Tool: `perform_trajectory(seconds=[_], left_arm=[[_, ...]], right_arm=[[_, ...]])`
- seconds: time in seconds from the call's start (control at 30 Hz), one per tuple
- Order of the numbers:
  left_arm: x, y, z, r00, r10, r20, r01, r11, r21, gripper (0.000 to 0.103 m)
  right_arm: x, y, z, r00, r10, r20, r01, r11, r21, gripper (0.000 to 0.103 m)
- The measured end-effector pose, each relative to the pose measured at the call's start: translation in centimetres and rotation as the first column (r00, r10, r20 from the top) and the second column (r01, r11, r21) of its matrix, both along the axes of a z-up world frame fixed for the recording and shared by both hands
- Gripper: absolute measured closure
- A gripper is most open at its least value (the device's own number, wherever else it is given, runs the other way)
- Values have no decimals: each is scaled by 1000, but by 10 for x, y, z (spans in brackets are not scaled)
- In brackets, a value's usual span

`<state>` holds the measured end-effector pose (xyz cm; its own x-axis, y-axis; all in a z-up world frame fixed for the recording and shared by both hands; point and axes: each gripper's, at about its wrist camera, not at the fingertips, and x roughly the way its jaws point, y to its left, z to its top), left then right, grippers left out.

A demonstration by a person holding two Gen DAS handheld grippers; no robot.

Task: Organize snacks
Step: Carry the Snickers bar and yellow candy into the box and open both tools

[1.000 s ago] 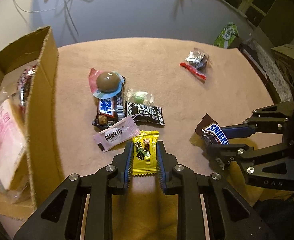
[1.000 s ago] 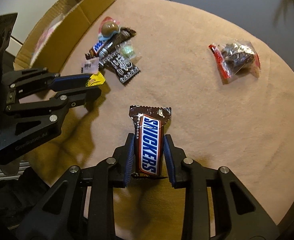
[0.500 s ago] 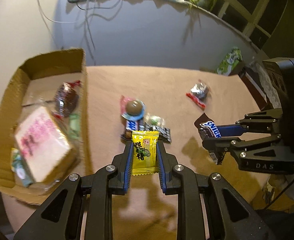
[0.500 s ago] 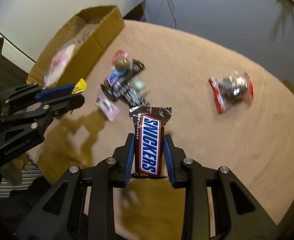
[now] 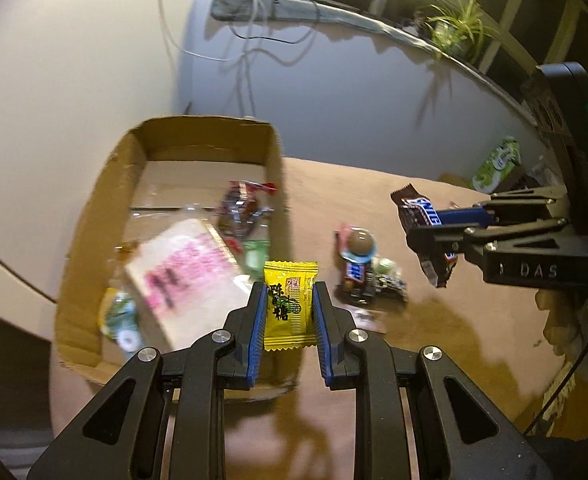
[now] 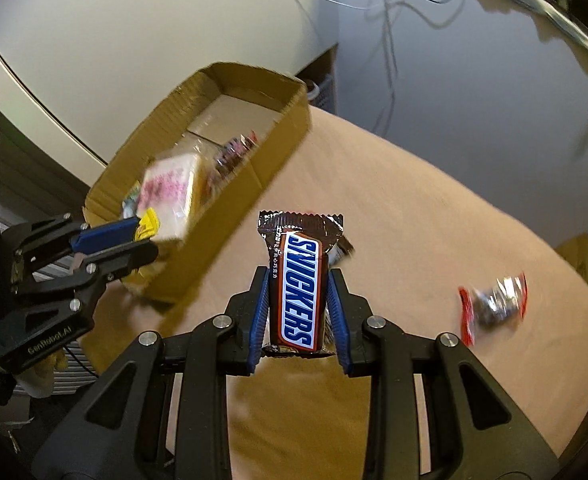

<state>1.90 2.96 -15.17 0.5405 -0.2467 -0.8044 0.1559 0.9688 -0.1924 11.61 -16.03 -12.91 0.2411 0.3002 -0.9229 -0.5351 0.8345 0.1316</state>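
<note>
The left gripper (image 5: 289,316) holds a yellow candy packet (image 5: 290,304) upright, its jaws pinching the wrapper from both sides, at the lower centre of the left wrist view. Behind the packet, at centre left, sits an open cardboard box (image 5: 90,216) holding a pink-printed packet (image 5: 186,276) and other blurred wrapped snacks.

The right gripper (image 6: 299,312) has its jaws pressed on a Snickers bar (image 6: 297,280), held upright at the centre of the right wrist view, above the tan worktop (image 6: 414,216).

A small pile of loose snacks (image 5: 368,276) lies on the worktop right of the box in the left wrist view. A clear bag with a red edge (image 6: 492,304) lies apart, at the right of the right wrist view.
</note>
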Motion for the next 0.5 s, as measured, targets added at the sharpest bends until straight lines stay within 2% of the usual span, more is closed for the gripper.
perform_trajectory(seconds=[0.5], left_arm=[[7,37,0,996,87,20,-87,996,27,82]], right_arm=[[29,74,-11,994,112,12,-111,994,-18,73]])
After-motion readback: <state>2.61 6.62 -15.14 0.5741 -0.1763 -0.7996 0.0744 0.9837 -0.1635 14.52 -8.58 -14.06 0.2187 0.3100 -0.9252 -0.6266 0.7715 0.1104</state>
